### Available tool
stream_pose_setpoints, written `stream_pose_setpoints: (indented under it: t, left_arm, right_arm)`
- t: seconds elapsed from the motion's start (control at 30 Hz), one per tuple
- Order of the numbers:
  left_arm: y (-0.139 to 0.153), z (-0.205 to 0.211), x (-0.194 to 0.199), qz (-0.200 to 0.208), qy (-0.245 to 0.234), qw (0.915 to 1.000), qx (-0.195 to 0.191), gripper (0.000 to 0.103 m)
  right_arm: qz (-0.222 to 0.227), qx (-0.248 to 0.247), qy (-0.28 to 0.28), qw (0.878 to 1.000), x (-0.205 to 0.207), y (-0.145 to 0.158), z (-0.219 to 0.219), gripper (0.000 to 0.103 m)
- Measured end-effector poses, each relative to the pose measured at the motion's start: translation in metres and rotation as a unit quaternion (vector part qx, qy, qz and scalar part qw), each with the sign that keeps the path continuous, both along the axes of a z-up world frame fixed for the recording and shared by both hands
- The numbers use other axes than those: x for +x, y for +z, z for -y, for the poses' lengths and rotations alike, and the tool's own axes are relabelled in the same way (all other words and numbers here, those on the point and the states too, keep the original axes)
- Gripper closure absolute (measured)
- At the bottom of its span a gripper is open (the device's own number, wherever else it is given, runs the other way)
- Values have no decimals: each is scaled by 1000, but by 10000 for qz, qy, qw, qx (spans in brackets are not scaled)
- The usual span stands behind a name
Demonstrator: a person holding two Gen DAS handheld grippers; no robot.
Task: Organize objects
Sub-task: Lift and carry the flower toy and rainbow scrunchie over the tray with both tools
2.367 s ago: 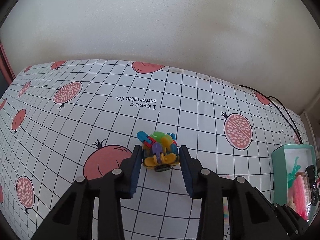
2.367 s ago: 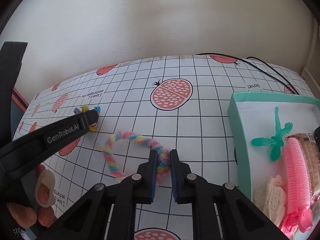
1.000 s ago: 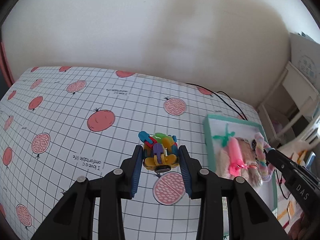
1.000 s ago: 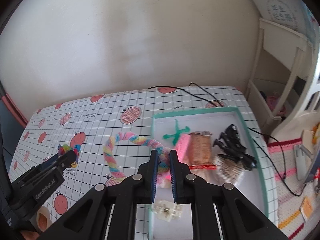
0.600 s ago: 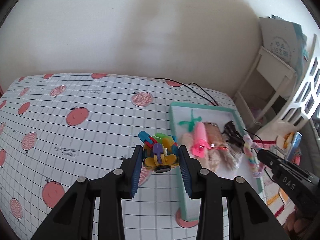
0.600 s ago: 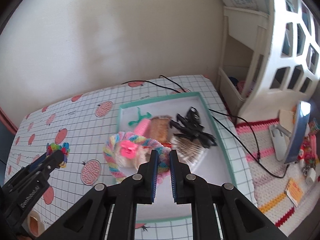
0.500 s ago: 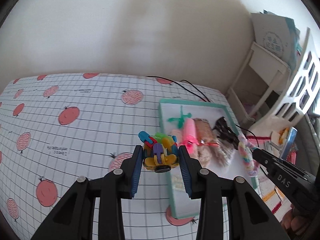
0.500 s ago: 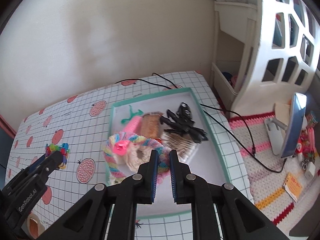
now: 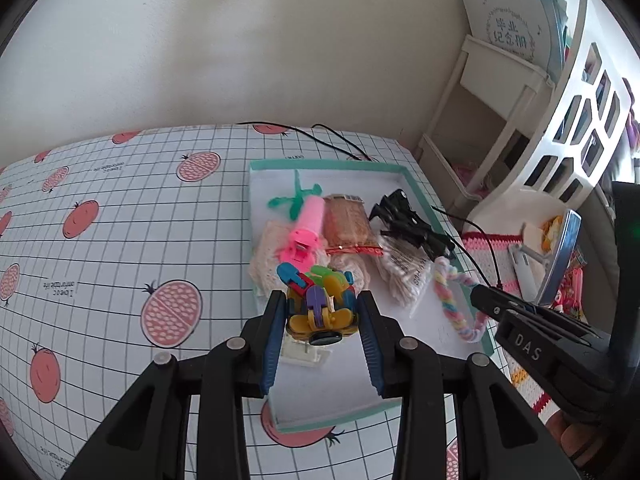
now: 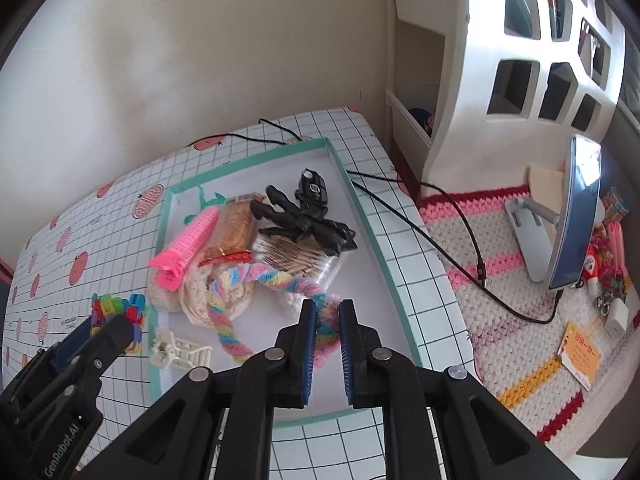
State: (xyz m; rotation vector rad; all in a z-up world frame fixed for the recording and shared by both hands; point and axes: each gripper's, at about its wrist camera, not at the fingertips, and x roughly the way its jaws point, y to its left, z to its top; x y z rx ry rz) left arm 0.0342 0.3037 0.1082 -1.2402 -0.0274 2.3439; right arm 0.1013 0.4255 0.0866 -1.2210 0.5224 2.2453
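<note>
My left gripper is shut on a bundle of colourful plastic clips. It hovers over the near left part of the teal-rimmed white tray, above a white clip. In the right wrist view this left gripper and its clips sit at the tray's left rim. My right gripper is shut on a pastel braided hair ring, whose loop drapes over the tray's contents. From the left wrist view, the right gripper holds the ring by the tray's right side.
The tray holds a pink roller clip, a brown packet, black claw clips, a cotton-swab pack, cream lace pieces and a green clip. A black cable runs right. A white shelf and a tablet on a stand stand beyond.
Both grippers have carried their loads from the open tablecloth to the tray. The clips now hang over its near left part, and the ring has come down onto the tray's contents.
</note>
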Motion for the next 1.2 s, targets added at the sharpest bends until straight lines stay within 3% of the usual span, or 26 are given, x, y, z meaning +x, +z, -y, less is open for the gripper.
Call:
stream_pose_setpoints:
  t: [0.4,1.2]
  left_arm:
    - [-22,-33,7,120,-241,9995,-161,65]
    - [-58,-52,7,615,-352,9967,-383,65]
  right_arm:
    - [345,-146,-72,9993,-1,-34,-12,91]
    - [657,-331,-21,9973,-1,-63,-16,90]
